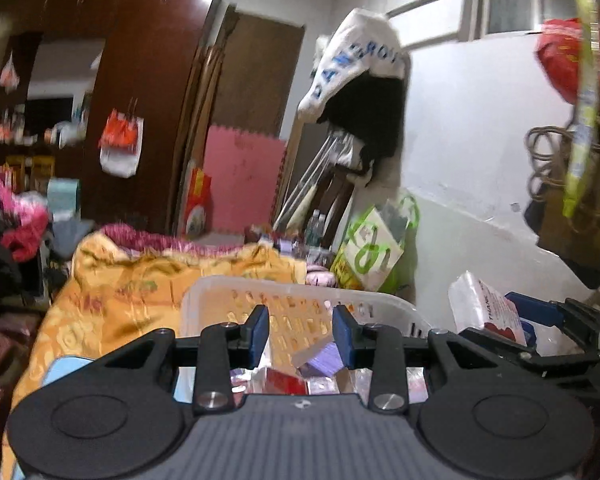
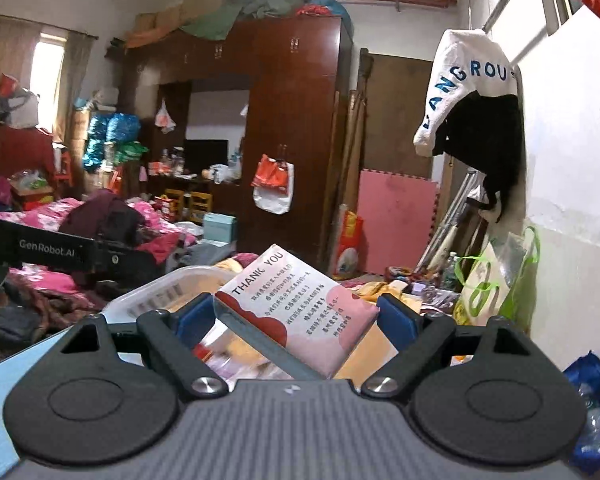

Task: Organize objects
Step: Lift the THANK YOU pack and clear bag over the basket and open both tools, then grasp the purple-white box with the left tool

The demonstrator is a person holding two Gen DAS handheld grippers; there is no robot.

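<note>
A pink "THANK YOU" packet (image 2: 300,312) sits tilted between the blue pads of the right gripper (image 2: 296,314), pinched across its corners above the room's clutter. At about ten o'clock from it in the right wrist view stands the white slotted basket (image 2: 148,296), already holding small boxes (image 1: 324,360). The left gripper (image 1: 301,332) hangs over that basket, its jaws parted narrowly and empty, while the packet shows at three o'clock in its view. The skewed, corner-to-corner hold looks the weak point: the soft packet could twist or slip free and land on the orange bedspread (image 1: 132,292) rather than in the basket. The left gripper, hovering above the basket's opening, could also block the drop.
</note>
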